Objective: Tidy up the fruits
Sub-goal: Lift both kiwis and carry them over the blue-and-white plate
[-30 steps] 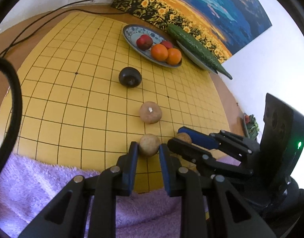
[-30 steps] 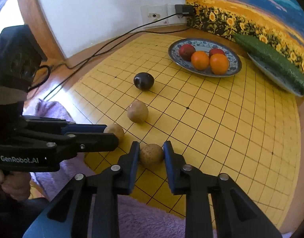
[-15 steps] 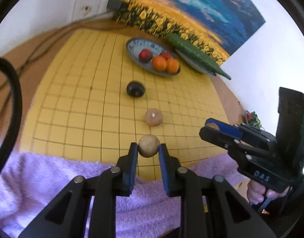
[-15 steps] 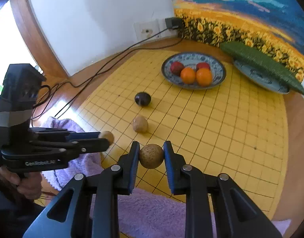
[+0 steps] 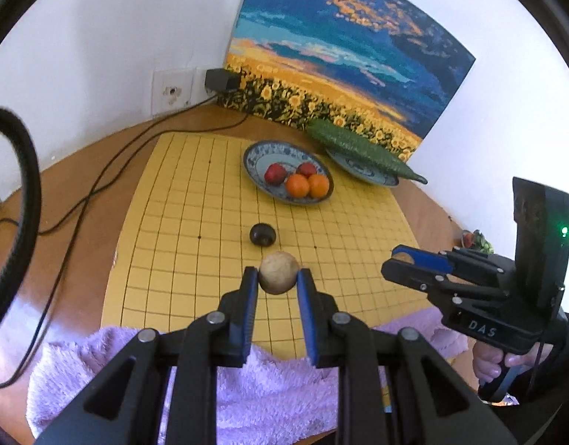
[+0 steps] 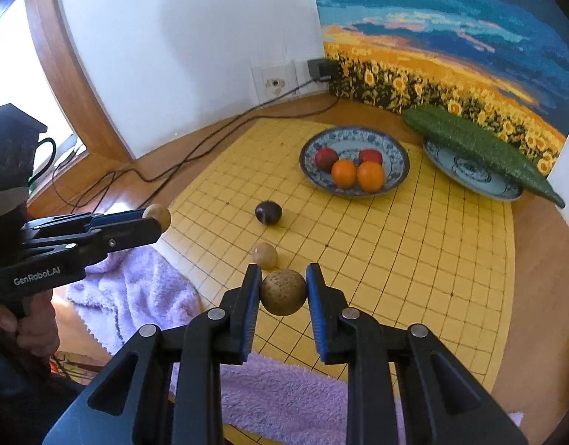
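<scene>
My left gripper (image 5: pixel 274 278) is shut on a round brown fruit (image 5: pixel 278 272) and holds it well above the yellow grid board (image 5: pixel 180 222). My right gripper (image 6: pixel 282 289) is shut on a second brown fruit (image 6: pixel 283 291), also raised. In the right wrist view the left gripper (image 6: pixel 156 218) shows at the left with its fruit (image 6: pixel 158 215). A third brown fruit (image 6: pixel 264 255) and a dark plum (image 6: pixel 268 212) lie on the board. A blue patterned plate (image 6: pixel 395 152) holds two red fruits and two oranges (image 6: pixel 369 176).
A long green cucumber (image 6: pixel 477 148) lies across a second plate (image 6: pixel 470 170) at the back right. A purple towel (image 6: pixel 136 289) covers the board's near edge. Black cables (image 5: pixel 110 170) run over the wooden table to a wall socket. A sunflower painting (image 5: pixel 340 74) leans on the wall.
Both grippers have risen and drawn back from the board, each lifting its brown fruit. The board and the plates now look smaller and farther away.
</scene>
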{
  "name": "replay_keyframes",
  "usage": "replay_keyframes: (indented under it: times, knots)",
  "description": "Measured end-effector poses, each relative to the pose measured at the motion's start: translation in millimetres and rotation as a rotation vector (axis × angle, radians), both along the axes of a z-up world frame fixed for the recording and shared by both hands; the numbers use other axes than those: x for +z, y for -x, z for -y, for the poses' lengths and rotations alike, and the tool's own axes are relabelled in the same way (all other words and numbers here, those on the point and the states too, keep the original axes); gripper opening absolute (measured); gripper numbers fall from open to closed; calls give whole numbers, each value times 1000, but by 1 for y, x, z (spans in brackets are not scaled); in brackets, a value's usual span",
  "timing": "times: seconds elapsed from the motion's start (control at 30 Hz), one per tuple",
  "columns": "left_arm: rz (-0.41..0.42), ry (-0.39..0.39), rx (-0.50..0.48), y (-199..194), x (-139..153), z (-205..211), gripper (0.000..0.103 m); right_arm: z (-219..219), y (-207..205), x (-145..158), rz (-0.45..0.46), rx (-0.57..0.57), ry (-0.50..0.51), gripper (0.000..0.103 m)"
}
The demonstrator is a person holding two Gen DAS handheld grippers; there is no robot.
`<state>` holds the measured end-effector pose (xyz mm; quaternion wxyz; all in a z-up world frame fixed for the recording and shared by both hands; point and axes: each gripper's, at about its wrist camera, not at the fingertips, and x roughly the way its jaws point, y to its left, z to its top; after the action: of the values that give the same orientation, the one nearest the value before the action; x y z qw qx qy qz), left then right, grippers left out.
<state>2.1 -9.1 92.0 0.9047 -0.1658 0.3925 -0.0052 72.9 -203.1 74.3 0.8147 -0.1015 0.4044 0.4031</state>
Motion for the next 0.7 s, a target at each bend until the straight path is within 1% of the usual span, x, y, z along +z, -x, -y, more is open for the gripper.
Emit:
replay_keyframes:
  times: [0.23,0.33,0.43,0.57,0.7]
  knots:
    - [23,-26,-23,-10,14,2,22,3,1,26,69,6,-20,26]
    - [46,-30,-28,-18,27,0,22,1,2,36,115,16,-11,26]
    - [72,-28,-29,-29,38,-1,22,1,0,45,141,23,-19,26]
    - [92,-36,-33,-42,48,-1,22,-3,-10,48,149,16,-18,26]
    - [93,-24,-38,-58,47,0,22,-5,-21,47,154,2,-17,26]
